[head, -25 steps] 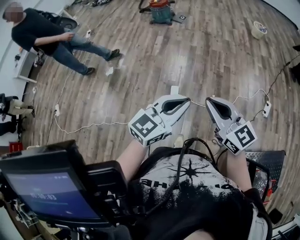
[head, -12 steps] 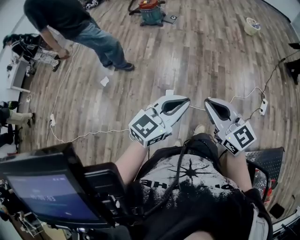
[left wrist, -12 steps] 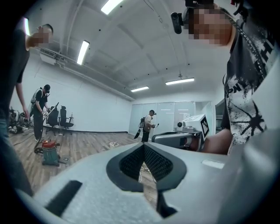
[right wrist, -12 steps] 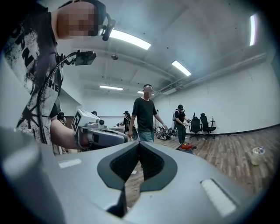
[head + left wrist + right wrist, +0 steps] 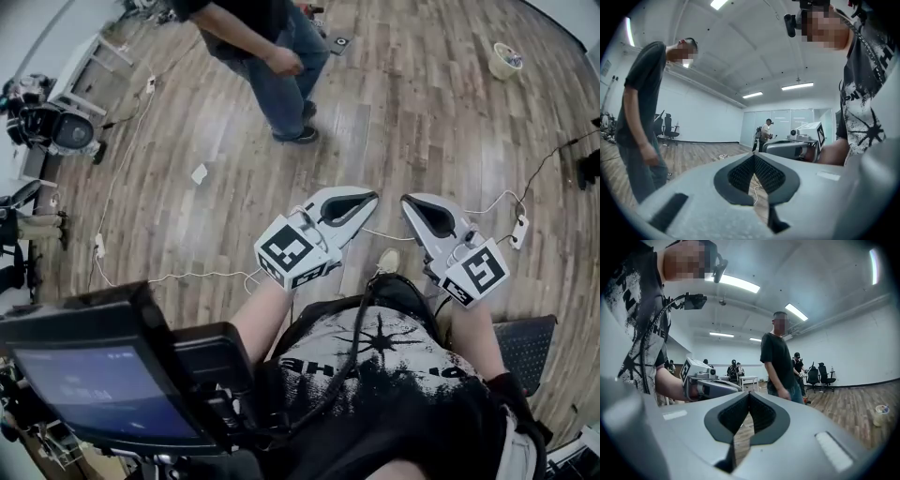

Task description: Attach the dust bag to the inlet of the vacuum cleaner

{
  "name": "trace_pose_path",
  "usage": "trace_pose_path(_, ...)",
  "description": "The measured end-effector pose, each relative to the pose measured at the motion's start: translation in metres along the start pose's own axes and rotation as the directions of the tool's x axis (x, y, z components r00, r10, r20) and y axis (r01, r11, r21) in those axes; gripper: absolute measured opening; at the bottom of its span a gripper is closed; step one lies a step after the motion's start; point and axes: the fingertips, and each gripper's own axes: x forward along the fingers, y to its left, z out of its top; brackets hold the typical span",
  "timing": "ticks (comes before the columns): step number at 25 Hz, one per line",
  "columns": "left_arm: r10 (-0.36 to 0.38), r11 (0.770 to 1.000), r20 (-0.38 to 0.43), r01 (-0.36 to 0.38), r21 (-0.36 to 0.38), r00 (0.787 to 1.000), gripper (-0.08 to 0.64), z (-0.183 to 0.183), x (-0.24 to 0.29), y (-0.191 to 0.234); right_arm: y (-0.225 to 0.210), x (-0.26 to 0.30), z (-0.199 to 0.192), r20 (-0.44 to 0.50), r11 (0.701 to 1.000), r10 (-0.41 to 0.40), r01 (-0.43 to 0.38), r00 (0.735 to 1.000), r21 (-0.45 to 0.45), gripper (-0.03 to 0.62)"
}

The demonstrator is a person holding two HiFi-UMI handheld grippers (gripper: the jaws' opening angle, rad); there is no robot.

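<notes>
Neither a dust bag nor a vacuum cleaner shows plainly in any view at this moment. In the head view my left gripper (image 5: 366, 196) and right gripper (image 5: 409, 200) are held side by side in front of my body, above the wooden floor. Both are shut with nothing between the jaws. In the left gripper view the black pads (image 5: 765, 174) meet at the tip of the left gripper (image 5: 753, 155), and the right gripper (image 5: 799, 145) shows beside it. The right gripper view shows the right gripper (image 5: 749, 393) closed as well, with the left gripper (image 5: 707, 382) at its left.
A person in a dark shirt and jeans (image 5: 277, 58) walks across the floor ahead. A white cable (image 5: 187, 277) and a power strip (image 5: 517, 231) lie on the floor near my feet. A tape roll (image 5: 507, 59) sits far right, a paper scrap (image 5: 199, 173) left, a monitor (image 5: 84, 375) lower left.
The person has walked from the far left to the top middle. The red and teal vacuum seen at the top earlier is no longer in view. Both grippers stayed shut while the floor slid by.
</notes>
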Motion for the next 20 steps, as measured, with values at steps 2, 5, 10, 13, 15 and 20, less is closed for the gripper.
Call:
trace_pose_path(2, 0.004, 1.0, 0.008, -0.003, -0.003, 1.0, -0.002, 0.009, 0.026, 0.01, -0.026, -0.005, 0.004, -0.001, 1.0, 0.008, -0.008, 1.0, 0.004, 0.005)
trace_pose_path(5, 0.007, 1.0, 0.01, -0.006, -0.009, 1.0, -0.002, 0.018, 0.064, 0.02, -0.064, -0.014, 0.006, -0.013, 1.0, 0.012, -0.012, 1.0, 0.009, 0.005)
trace_pose_path(10, 0.006, 1.0, -0.001, -0.006, 0.003, 1.0, -0.003, 0.025, 0.117, 0.034, -0.117, -0.031, 0.008, -0.001, 1.0, 0.005, -0.005, 1.0, 0.009, 0.005)
trace_pose_path(13, 0.008, 1.0, 0.005, -0.008, 0.011, 1.0, -0.003, 0.029, 0.145, 0.039, -0.144, -0.042, 0.005, -0.004, 1.0, 0.007, -0.007, 1.0, 0.009, 0.005)
trace_pose_path(15, 0.006, 1.0, 0.006, -0.006, 0.013, 1.0, -0.003, 0.03, 0.162, 0.042, -0.16, -0.048, 0.003, -0.007, 1.0, 0.002, -0.002, 1.0, 0.008, 0.005)
trace_pose_path(20, 0.01, 1.0, -0.005, -0.01, 0.011, 1.0, -0.003, 0.03, 0.186, 0.053, -0.19, -0.048, 0.001, -0.003, 1.0, 0.002, -0.002, 1.0, 0.022, 0.005)
